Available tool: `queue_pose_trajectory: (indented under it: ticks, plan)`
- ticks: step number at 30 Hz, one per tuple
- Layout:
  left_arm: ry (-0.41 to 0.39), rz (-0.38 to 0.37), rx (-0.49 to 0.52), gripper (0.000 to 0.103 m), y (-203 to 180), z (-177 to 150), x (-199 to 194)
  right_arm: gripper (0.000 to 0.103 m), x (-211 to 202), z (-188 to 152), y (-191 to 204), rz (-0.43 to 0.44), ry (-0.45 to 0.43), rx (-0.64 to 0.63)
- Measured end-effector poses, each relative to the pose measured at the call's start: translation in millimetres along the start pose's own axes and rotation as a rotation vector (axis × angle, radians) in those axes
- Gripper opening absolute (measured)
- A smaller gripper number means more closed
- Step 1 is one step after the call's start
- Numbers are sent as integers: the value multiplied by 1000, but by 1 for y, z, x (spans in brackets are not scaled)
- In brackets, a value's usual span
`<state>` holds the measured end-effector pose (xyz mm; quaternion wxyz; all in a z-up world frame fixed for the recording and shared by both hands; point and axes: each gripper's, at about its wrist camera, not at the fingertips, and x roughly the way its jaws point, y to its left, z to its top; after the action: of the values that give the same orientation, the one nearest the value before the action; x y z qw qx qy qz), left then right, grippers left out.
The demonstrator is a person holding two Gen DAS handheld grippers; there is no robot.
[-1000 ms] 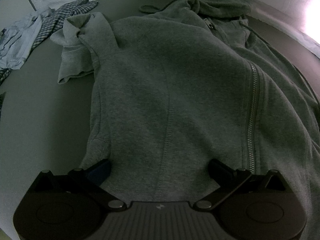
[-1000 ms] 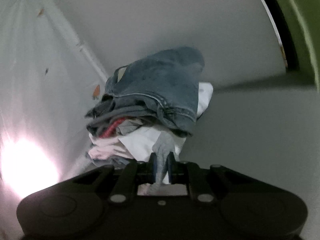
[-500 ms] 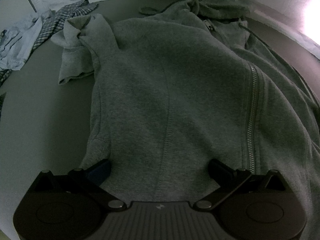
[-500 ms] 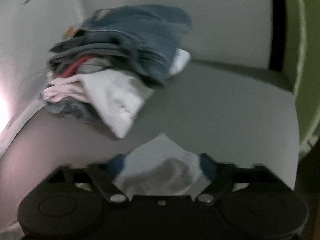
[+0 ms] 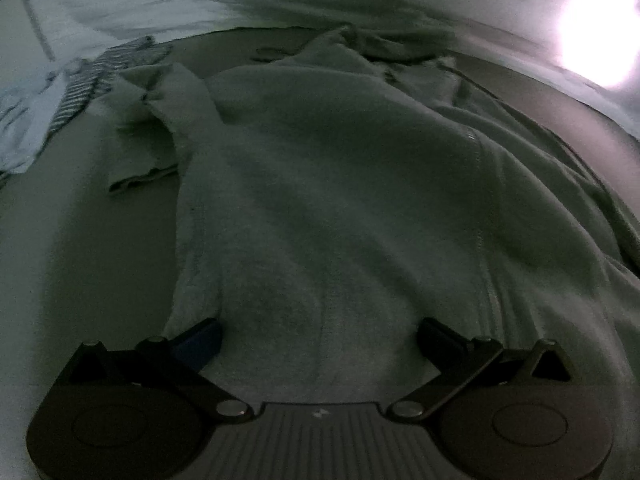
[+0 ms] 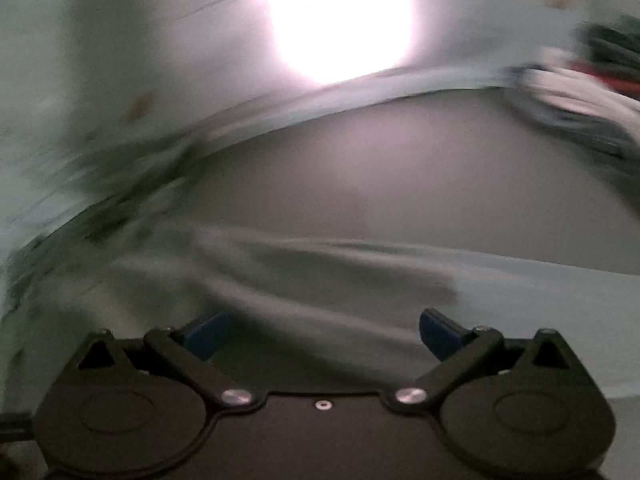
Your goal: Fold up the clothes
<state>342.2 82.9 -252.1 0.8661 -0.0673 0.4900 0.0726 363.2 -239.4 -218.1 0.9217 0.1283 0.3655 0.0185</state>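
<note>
A grey hoodie (image 5: 340, 184) is being seen lying spread across the counter (image 5: 80, 240). The left gripper (image 5: 320, 336) is being held spread wide over its hem, gripping nothing. The right gripper (image 6: 324, 330) is likewise being held wide open above blurred grey cloth (image 6: 320, 276).

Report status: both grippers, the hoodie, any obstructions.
Left gripper open over grey hoodie. Right gripper open above grey fabric, view blurred. Hoodie unfolded on table. Checked shirt lies beside it.
</note>
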Motion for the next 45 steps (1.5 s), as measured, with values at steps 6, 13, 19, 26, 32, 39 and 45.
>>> queue_pose_trajectory:
  ticks: [6, 13, 19, 26, 32, 39, 45]
  plan:
    - [-11, -167, -93, 103, 53, -5, -26, 103, 54, -21, 71, -25, 32, -84]
    - [-54, -70, -199, 103, 132, 6, -41, 103, 67, -49, 89, -154, -57, -186]
    - [-67, -62, -313, 103, 192, 35, -23, 103, 68, -50, 88, -152, -61, -181]
    - [-108, -141, -410, 100, 248, 101, 15, 103, 73, -51, 91, -156, -64, -179]
    - [-90, -208, -369, 74, 258, 146, 60, 103, 72, -51, 91, -159, -64, -178]
    - [-118, -277, -374, 15, 258, 163, 84, 103, 73, -51, 91, -159, -64, -175]
    - [-233, -255, -370, 11, 270, 167, 32, 103, 72, -51, 90, -157, -66, -173]
